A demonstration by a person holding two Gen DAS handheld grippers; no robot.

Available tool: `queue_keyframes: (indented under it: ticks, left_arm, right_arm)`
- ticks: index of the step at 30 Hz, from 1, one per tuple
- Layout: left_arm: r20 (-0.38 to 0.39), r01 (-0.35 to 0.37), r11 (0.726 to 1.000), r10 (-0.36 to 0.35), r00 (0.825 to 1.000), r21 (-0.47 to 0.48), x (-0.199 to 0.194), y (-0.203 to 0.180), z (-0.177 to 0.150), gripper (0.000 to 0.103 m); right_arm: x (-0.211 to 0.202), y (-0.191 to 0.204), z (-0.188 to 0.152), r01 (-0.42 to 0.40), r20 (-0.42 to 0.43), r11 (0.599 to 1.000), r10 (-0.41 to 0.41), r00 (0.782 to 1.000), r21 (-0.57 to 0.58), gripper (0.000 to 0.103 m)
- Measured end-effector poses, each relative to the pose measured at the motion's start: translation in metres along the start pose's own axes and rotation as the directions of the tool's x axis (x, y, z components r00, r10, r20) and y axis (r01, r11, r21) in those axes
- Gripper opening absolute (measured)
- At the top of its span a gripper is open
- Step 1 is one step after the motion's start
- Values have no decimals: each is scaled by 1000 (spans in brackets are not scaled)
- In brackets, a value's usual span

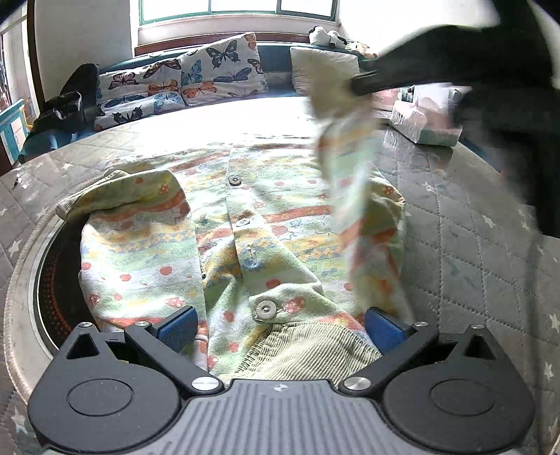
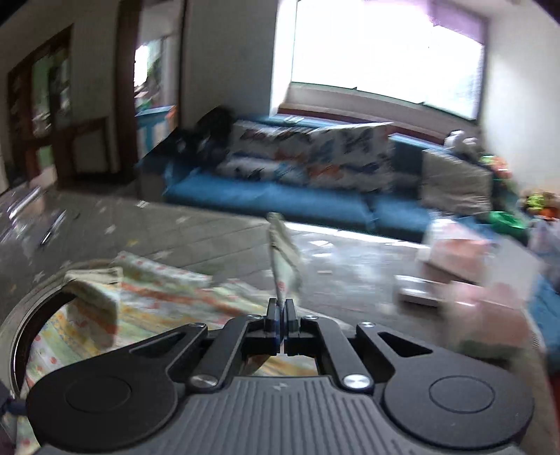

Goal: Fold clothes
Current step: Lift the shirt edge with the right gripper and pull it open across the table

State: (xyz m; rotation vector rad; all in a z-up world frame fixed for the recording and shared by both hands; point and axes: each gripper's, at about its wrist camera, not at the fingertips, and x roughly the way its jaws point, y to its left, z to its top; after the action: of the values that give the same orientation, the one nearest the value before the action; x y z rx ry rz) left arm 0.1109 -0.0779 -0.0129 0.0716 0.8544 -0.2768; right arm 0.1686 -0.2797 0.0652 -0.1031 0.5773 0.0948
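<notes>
Right gripper (image 2: 281, 308) aloft, jaws clamping sleeve (image 2: 285, 259)

Right hand-held gripper (image 2: 281, 308) pinches the sleeve (image 2: 284, 259).

Bright daylight pours through the window (image 1: 238, 8) at twelve o'clock; beneath it a blue sofa (image 2: 280, 199) carries butterfly cushions (image 1: 220, 68), white walls (image 1: 80, 31) at ten o'clock.
</notes>
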Motion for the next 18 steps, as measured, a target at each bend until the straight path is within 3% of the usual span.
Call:
queue_keyframes:
  ticks: [4,7,14,18]
  left_arm:
    - [0,-12,1000,12,1000,22,-2,-2,-2,103]
    - [0,-18,999,18,1000,45,-4,-4,-3,103]
    - [15,-36,996,35,999,87,-11,-8,0,103]
    - [45,-40,994,36,998,99,-22,-12,6,103]
  right_arm:
    - [-58,-40,-25,93,40,993,-96,995,67,1]
    - [-91,-61,-51,149,20,983,-152,988,110,1]
    - [-115,-100,-144,274,-196,933,-230,953,235,9]
    - [-126,-111,-166,320,-234,913,-263,936,254,18]
